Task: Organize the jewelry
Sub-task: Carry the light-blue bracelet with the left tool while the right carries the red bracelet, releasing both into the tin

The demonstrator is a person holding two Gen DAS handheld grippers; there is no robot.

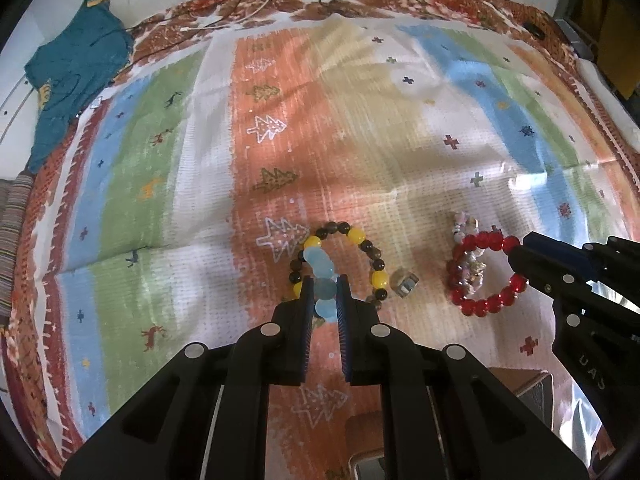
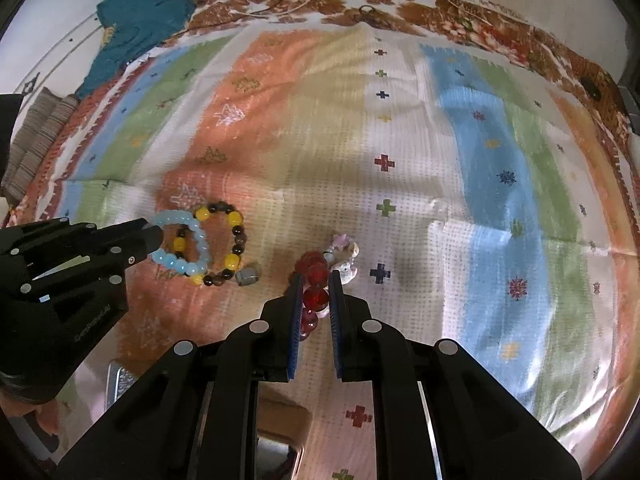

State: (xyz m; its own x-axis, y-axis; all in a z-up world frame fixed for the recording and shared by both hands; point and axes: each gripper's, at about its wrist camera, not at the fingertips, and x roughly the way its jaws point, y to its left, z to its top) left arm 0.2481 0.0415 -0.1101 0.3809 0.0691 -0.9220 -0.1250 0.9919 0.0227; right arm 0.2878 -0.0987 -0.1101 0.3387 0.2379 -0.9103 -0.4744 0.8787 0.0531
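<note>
Two black handheld grippers point steeply down at a striped, patterned cloth [image 1: 360,128] spread over a flat surface. The left gripper [image 1: 323,284] is clamped on a pale blue bead bracelet [image 1: 320,268], whose beads show between its blue-padded fingers [image 1: 306,300]. Just beyond and around its tips lies a bracelet of yellow and dark brown beads [image 1: 362,246]; a small grey charm [image 1: 404,282] sits just to the right of that. Further right, the right gripper [image 2: 314,284] is clenched on a red bead bracelet [image 2: 316,298], seen from the left wrist camera as a full ring gripped at its right edge. Just past the right gripper's tips is a small cluster of pale pinkish jewelry [image 2: 344,256]. A teal garment [image 1: 76,72] lies far off at the cloth's upper left corner.
</note>
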